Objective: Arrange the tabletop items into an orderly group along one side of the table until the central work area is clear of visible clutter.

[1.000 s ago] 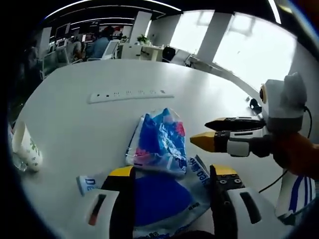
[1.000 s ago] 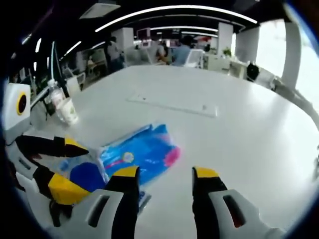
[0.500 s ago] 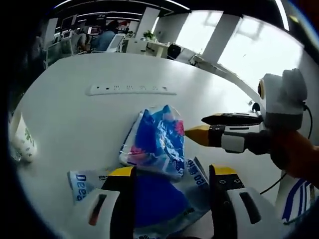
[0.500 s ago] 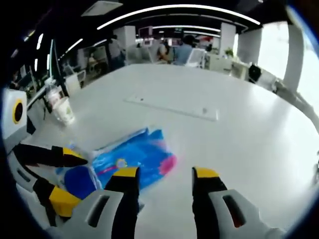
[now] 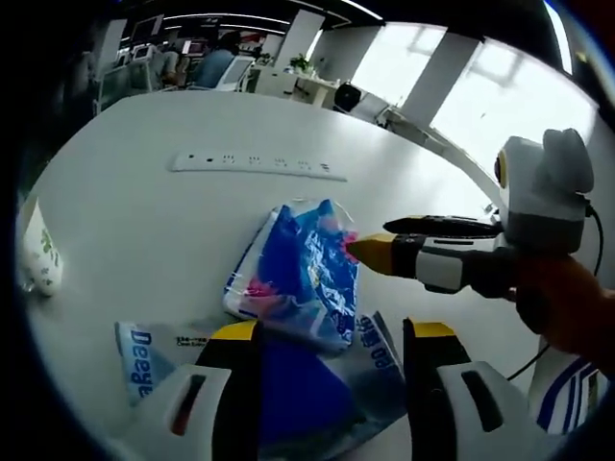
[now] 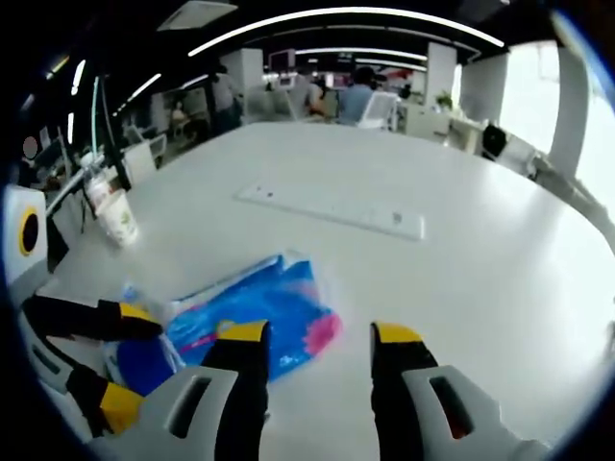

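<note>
Wide white table (image 5: 144, 221), largely bare around the blue tissue pack (image 5: 303, 274), taken as landmark. Beyond the pack, long white power strip (image 5: 259, 165) lying flat, well apart from it. Just nearer than the pack and partly under its near edge, flat blue-and-clear packet (image 5: 288, 379) with printed label. Far off to the pack's left near table edge, paper cup (image 5: 40, 259), possibly with a bottle beside it, too blurred to confirm. Left gripper (image 5: 327, 336) jaws apart, straddling the flat packet, not clamped. Right gripper (image 6: 317, 336) jaws apart, empty, yellow tip close to the pack's right edge. Risk: slick wrappers overlapping, so nudging one may drag or fan the other back toward centre; shallow pinch could slip off the film
</note>
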### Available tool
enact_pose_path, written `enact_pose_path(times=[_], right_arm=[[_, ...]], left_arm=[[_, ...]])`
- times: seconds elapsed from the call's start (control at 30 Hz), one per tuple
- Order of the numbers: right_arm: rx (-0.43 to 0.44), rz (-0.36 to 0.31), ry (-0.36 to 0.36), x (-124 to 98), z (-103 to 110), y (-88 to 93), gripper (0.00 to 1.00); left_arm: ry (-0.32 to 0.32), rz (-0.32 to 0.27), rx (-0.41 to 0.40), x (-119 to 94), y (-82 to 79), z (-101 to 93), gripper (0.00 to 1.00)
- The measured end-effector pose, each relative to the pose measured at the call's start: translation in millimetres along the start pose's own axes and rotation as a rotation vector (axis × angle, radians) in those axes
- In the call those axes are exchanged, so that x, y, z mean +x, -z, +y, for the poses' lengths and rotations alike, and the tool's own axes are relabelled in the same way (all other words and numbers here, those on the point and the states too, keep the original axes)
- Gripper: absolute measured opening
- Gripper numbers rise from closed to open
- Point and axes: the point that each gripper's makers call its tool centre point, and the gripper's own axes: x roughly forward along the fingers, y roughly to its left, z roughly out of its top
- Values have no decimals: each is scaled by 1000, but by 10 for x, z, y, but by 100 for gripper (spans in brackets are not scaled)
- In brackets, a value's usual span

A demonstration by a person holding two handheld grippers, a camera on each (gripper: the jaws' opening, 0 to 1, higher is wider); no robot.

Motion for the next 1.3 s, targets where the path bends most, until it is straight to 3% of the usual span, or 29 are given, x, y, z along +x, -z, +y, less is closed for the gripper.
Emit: enact_pose_path(times=[0.73,1.3], right_arm=[[-19,18,-13,126,-23,-42,38],[-22,34,-29,365,-77,-162,38]], left_arm=[[-103,7,-83,17,14,174,50],[-134,22,-125,68,16,258,47]])
